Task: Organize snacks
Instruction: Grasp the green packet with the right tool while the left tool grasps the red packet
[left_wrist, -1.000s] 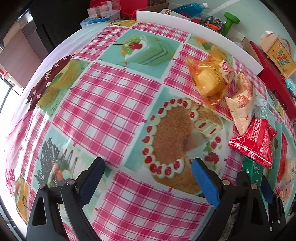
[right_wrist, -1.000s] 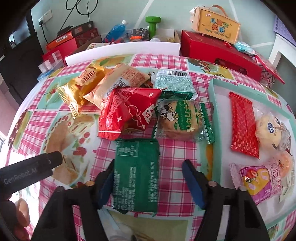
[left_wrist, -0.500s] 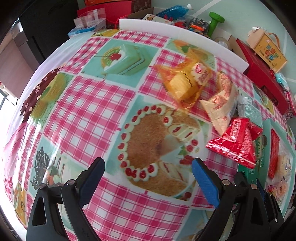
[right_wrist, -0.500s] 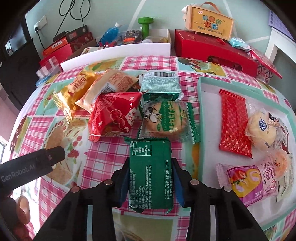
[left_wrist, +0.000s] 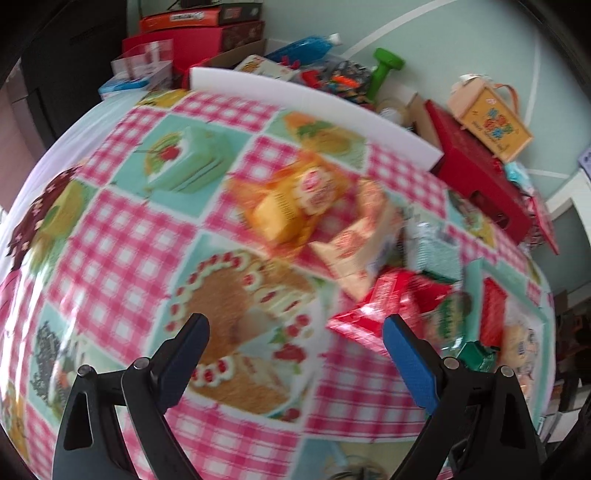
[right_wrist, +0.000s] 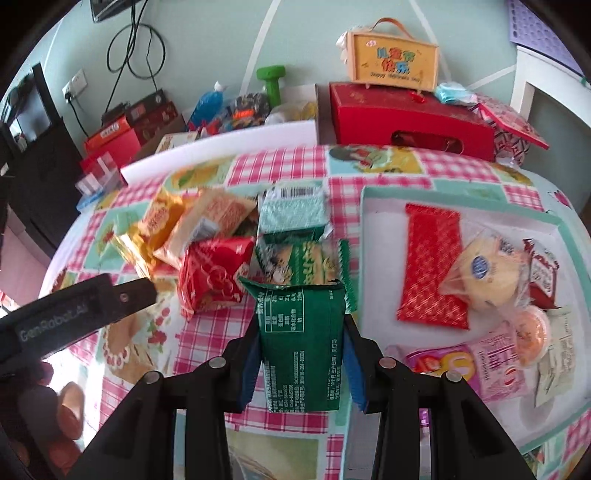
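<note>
My right gripper is shut on a dark green snack packet and holds it lifted above the checked tablecloth. Beyond it lie a clear-and-green cake packet, a red packet, a pale green packet, a beige packet and an orange one. The teal-rimmed tray on the right holds a red flat packet, a bun and a pink packet. My left gripper is open and empty over the cake print, left of the red packet.
A white foam board runs along the table's far edge. Behind it stand a red gift box, an orange toy case, a green dumbbell and other boxes. The left gripper's body shows at the left.
My right gripper closed on the dark green packet and lifted it off the cloth. My left gripper stayed open and swung right, bringing the snack pile and tray into view.
</note>
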